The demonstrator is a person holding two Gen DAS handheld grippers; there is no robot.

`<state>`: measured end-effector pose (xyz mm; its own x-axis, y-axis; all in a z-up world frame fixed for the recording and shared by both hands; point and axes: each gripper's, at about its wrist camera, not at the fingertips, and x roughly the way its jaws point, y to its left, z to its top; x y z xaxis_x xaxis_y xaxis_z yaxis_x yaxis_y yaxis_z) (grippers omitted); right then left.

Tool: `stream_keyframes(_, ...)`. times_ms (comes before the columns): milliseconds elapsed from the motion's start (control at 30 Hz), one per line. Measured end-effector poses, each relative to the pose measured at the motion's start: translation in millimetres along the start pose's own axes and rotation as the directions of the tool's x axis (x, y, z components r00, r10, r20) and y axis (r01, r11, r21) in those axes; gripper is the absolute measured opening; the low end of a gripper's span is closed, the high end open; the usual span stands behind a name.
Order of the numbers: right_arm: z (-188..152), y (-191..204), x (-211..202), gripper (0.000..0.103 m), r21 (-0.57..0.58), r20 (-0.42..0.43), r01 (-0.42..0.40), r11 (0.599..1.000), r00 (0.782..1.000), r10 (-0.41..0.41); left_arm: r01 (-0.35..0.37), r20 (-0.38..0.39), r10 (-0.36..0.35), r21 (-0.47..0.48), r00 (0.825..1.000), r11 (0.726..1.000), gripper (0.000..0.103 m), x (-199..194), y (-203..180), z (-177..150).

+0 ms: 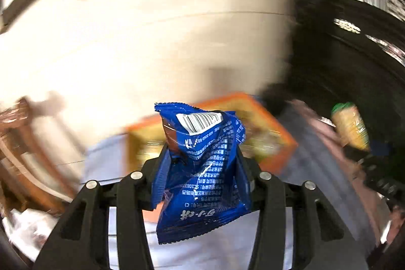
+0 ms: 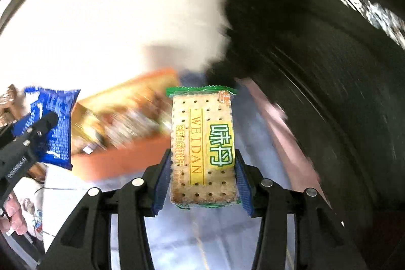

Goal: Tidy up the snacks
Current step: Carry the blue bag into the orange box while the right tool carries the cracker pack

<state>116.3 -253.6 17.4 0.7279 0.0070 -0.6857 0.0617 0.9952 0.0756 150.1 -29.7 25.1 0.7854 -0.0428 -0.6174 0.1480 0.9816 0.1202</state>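
Two grippers grip snacks above an orange rectangular tray (image 1: 278, 143): left gripper (image 1: 202, 163) clamps a crinkled blue foil packet (image 1: 202, 168), right gripper (image 2: 202, 168) a green-edged clear-wrapped cracker pack (image 2: 202, 143); open room around both.

left claw (image 1: 201, 163) | clamped on blue snack packet (image 1: 202, 168) | orange box (image 1: 273, 141) behind

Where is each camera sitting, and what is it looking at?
Left wrist: sits on the left gripper, looking past its fingers at its blue snack packet and the orange box.
Right wrist: sits on the right gripper, looking at its cracker packet.
Both show: the orange box, blue packet, cracker packet.
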Motion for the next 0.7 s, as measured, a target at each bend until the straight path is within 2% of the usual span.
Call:
stream_keyframes(100,31,29,22,0.047,-0.052,-0.002,-0.036,0.998,0.999,0.036,-0.089,-0.014,0.088,-0.056,0.996,0.994,0.045,12,31,10)
stream_keyframes(233,54,57,55,0.047,-0.085,-0.060,-0.099,0.991,0.994,0.094,-0.121,-0.057,0.115,-0.102,0.992,0.987,0.045,40,52,15)
stream_keyframes(300,61,64,70,0.047,-0.108,-0.076,-0.080,0.991,0.995,0.072,-0.120,-0.092,0.110,-0.117,0.990,0.986,0.045,56,60,14)
stream_keyframes(433,60,72,83,0.047,-0.105,-0.100,-0.070,0.992,0.993,0.059,-0.125,-0.115,0.111,-0.125,0.987,0.984,0.045,76,63,8)
stream_keyframes(533,54,74,92,0.047,-0.109,-0.113,-0.063,0.992,0.992,0.051,-0.099,-0.116,0.082,-0.151,0.990,0.983,0.045,85,65,6)
stream_keyframes(633,53,75,99,0.048,-0.114,-0.101,-0.027,0.993,0.995,0.016,-0.101,-0.116,0.084,-0.148,0.990,0.984,0.045,90,62,5)
stream_keyframes(667,53,75,100,0.050,-0.106,-0.094,-0.008,0.994,0.996,-0.002,-0.098,-0.114,0.081,-0.151,0.990,0.984,0.046,92,61,6)
stream_keyframes(700,54,75,101,0.067,-0.109,-0.094,0.002,0.994,0.996,-0.012,-0.095,-0.110,0.077,-0.164,0.991,0.982,0.049,92,62,6)
